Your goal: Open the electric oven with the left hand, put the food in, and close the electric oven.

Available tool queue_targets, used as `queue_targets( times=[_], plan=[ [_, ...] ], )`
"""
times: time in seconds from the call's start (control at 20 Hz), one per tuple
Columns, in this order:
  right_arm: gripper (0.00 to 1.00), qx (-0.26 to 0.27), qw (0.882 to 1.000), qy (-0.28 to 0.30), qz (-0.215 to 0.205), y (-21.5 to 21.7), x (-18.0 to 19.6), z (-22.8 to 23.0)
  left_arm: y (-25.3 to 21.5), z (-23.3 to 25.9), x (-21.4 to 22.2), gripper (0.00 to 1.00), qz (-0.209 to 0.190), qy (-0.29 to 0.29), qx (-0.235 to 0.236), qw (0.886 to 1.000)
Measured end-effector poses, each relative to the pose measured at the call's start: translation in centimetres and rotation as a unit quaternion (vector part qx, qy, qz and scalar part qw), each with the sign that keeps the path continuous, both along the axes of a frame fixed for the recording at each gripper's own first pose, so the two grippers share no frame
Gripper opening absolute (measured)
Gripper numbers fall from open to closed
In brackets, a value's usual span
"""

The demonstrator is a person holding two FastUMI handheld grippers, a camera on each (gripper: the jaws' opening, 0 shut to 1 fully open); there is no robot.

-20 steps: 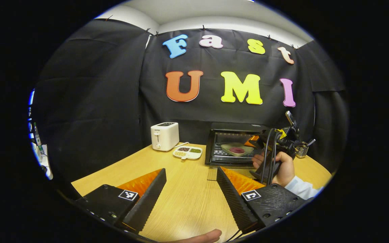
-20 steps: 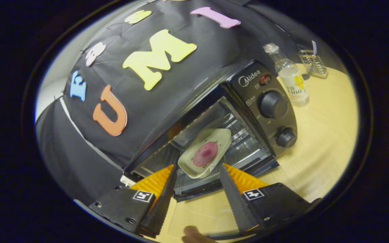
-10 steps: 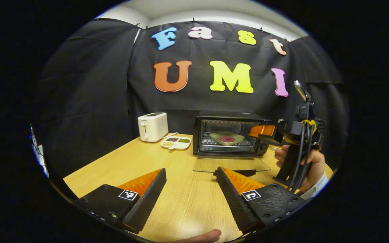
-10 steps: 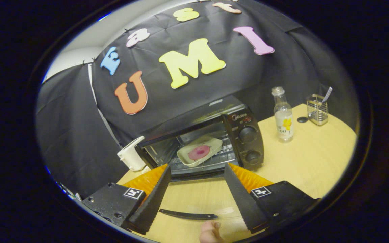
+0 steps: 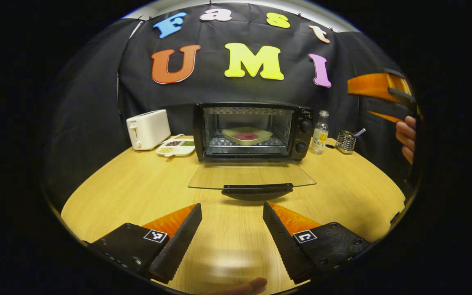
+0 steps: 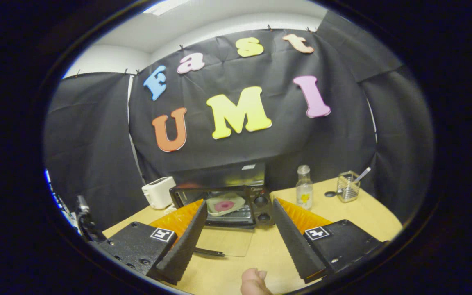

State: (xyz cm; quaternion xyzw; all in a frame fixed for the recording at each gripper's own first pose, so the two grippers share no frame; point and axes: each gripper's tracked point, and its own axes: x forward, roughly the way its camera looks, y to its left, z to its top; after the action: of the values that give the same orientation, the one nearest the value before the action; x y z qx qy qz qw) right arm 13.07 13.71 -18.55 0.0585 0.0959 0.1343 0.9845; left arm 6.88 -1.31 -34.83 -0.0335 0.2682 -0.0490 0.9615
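A black electric oven (image 5: pixel 252 130) is seen standing at the back of a wooden worktop (image 5: pixel 137 184), against the black cloth wall. Its glass door (image 5: pixel 251 176) is folded all the way down and lies flat towards the viewer, with the dark handle (image 5: pixel 257 191) at its front edge. Inside, on the wire rack, a pale dish (image 5: pixel 246 135) carrying a round of pink food (image 5: pixel 246 136) is set, so the loading step is judged to be done.

In the left gripper view, the left claw (image 5: pixel 232 227) is held low over the worktop, just short of the door handle, its fingers spread wide with nothing between them. At the far right edge of that view, the right claw (image 5: pixel 383 96) is seen raised well clear of the oven, gripped by a hand (image 5: pixel 406 135). In the right gripper view, the right claw (image 6: pixel 239 229) is likewise seen spread wide and empty, pointing at the oven from well back.

A white toaster (image 5: pixel 148 129), a divided snack tray (image 5: pixel 176 147), a small bottle (image 5: pixel 320 137) and a wire holder (image 5: pixel 346 141) are ranged beside the oven.

Closing the door is judged to be what remains. For that, the handle would need to be caught or pushed from beneath and the door swung up until shut.
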Motion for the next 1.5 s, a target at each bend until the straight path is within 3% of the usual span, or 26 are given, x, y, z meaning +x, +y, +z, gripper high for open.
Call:
queue_targets(
  times=[0.2,0.65,0.85,1.15,1.2,1.5],
  plan=[
    [0.95,-0.030,0.998,-0.033,-0.038,-4.2,-3.3,3.4,-1.3,-1.7,1.4,0.96,-0.006,0.024,0.004,1.000],
    [0.95,-0.029,0.991,-0.091,-0.090,-12.2,-9.4,9.8,-5.0,-3.8,4.2,0.96,-0.033,0.068,-0.019,0.997],
    [0.95,-0.051,0.986,-0.094,-0.126,-15.3,-10.6,10.3,-4.5,-4.8,5.8,0.96,-0.030,0.083,0.009,0.996],
    [0.95,-0.049,0.985,-0.093,-0.138,-16.4,-12.8,10.7,-4.4,-4.5,6.2,0.95,-0.031,0.095,0.019,0.995],
    [1.00,-0.048,0.985,-0.094,-0.138,-16.5,-13.1,10.9,-4.4,-4.3,6.2,0.95,-0.030,0.094,0.019,0.995],
    [0.95,-0.045,0.984,-0.081,-0.153,-17.1,-14.2,10.9,-4.1,-2.6,6.8,0.96,-0.029,0.081,0.029,0.996]
  ],
)
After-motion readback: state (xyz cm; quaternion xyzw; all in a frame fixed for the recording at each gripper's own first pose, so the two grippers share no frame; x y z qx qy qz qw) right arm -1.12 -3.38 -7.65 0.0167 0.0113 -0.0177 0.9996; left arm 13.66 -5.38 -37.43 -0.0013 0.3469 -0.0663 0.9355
